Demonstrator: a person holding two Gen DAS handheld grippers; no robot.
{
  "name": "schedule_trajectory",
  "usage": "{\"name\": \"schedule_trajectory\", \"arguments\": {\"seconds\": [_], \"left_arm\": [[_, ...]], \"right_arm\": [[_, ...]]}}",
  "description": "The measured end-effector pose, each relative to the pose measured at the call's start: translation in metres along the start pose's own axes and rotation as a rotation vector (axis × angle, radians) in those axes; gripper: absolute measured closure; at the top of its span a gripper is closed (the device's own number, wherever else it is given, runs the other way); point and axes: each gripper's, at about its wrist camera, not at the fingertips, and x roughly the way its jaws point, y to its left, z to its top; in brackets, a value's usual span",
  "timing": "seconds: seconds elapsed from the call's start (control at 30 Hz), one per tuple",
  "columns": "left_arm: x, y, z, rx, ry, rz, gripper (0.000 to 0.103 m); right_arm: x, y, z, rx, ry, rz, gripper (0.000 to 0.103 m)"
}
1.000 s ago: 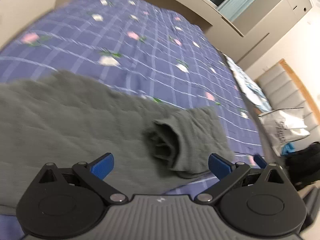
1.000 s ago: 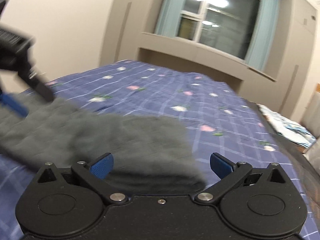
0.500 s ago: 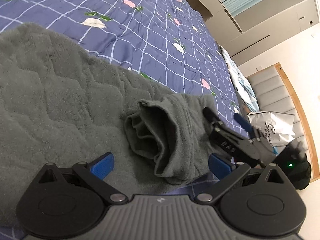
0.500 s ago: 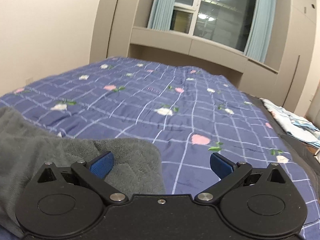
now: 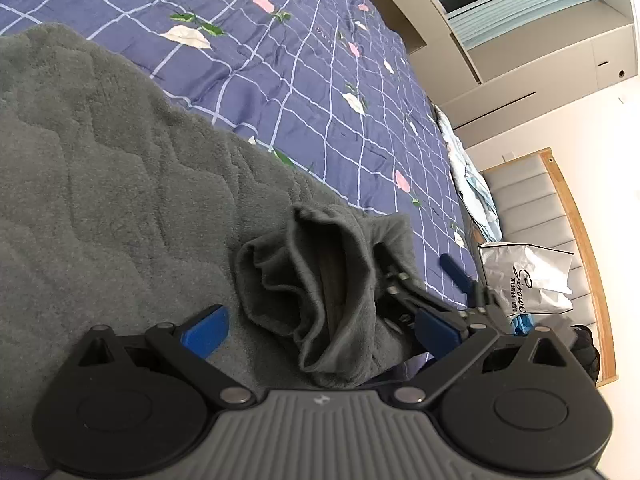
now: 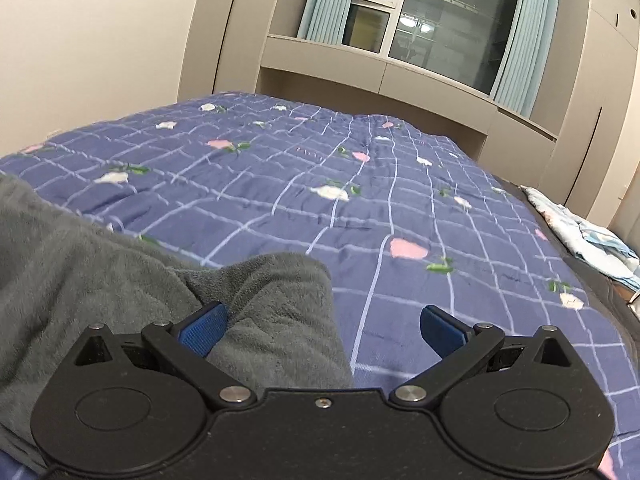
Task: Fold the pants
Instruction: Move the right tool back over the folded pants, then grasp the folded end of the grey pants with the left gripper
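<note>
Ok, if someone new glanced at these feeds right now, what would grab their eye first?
Probably the grey fleece pants spread over the blue checked quilt, with a bunched leg opening gaping right ahead of the left gripper, jaws open. Next, the right gripper, also open, at that end's far corner, and the lit window behind.

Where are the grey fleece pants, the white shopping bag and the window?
grey fleece pants point(image 5: 120, 200), left wrist view, quilted leg fabric.
white shopping bag point(image 5: 528, 280), left wrist view, printed front.
window point(image 6: 440, 28), right wrist view, dark pane.
</note>
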Motion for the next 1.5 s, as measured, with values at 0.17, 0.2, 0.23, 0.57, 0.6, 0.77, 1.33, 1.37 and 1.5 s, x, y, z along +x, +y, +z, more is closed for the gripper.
{"name": "schedule_trajectory", "arguments": {"seconds": [0.17, 0.2, 0.23, 0.57, 0.6, 0.77, 1.33, 1.37, 1.5], "left_arm": [[0.005, 0.003, 0.003, -0.062, -0.024, 0.075, 0.024], [0.005, 0.003, 0.003, -0.061, -0.029, 0.077, 0.025], [0.004, 0.003, 0.003, -0.059, -0.032, 0.078, 0.029], [0.009, 0.004, -0.004, -0.078, 0.000, 0.052, 0.032], [0.010, 0.004, -0.004, -0.079, -0.001, 0.052, 0.032], [0.016, 0.003, -0.006, -0.106, 0.005, 0.056, 0.071], [-0.046, -0.038, -0.016, 0.065, -0.113, 0.046, 0.094], [-0.054, -0.038, -0.017, 0.072, -0.120, 0.047, 0.094], [-0.087, -0.029, -0.018, 0.074, -0.139, 0.053, 0.094]], "right_arm": [[-0.005, 0.000, 0.002, 0.005, -0.015, -0.002, 0.001], [-0.002, 0.000, 0.000, 0.002, 0.008, 0.004, 0.001], [-0.001, 0.000, -0.003, 0.009, 0.020, 0.007, 0.001], [-0.030, -0.001, -0.018, 0.122, 0.053, 0.011, 0.000], [-0.029, -0.001, -0.021, 0.144, 0.065, 0.013, 0.000], [-0.024, -0.009, -0.024, 0.206, 0.096, 0.039, 0.000], [-0.082, 0.033, 0.003, 0.082, 0.035, -0.018, 0.000], [-0.086, 0.036, 0.006, 0.081, 0.027, -0.011, 0.000], [-0.101, 0.051, 0.016, 0.069, -0.003, 0.024, 0.000]]}}
